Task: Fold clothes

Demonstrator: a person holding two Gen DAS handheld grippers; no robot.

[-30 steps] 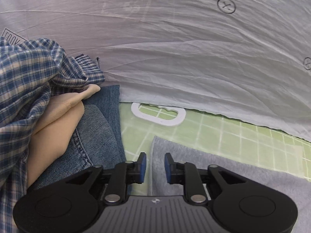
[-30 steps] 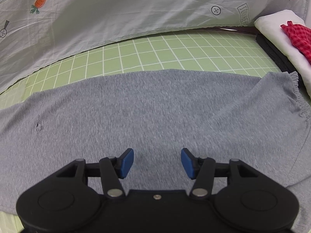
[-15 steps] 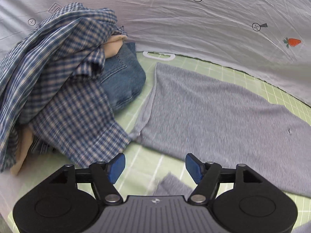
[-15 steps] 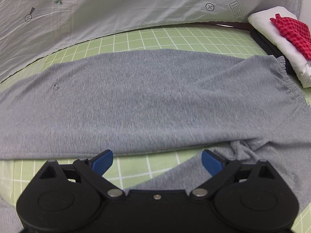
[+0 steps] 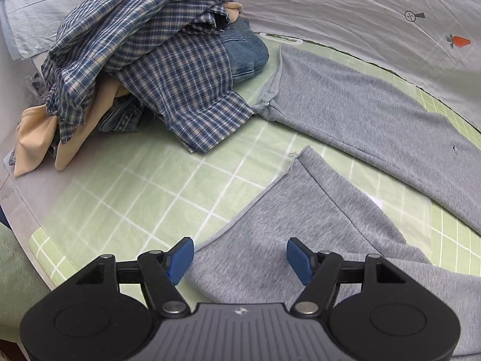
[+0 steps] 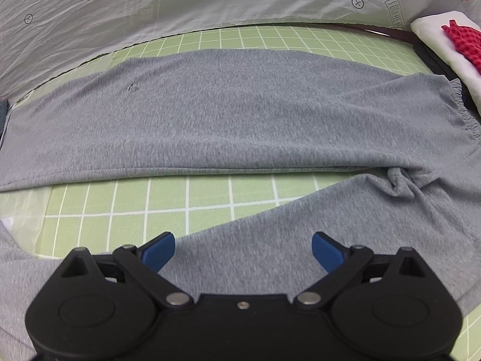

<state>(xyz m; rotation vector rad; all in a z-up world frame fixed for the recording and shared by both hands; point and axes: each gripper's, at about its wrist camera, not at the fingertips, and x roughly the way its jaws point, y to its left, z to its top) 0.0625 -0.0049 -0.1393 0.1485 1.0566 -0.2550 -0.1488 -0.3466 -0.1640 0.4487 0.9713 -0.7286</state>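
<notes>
Grey trousers (image 6: 228, 114) are seen spread flat across the green grid mat (image 6: 186, 198), legs apart. Left gripper (image 5: 240, 255) is held released over the near leg's hem; right gripper (image 6: 243, 248) is likewise spread wide, nothing gripped.

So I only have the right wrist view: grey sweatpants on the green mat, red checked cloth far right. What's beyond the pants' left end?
Observer: A heap topped by a blue plaid shirt.
Operator: Anything else in it?
Observer: Blue jeans and a tan garment underneath.
Operator: And the left tongs?
Observer: The left tongs are open above the near leg of the grey sweatpants, close to its hem.
</notes>
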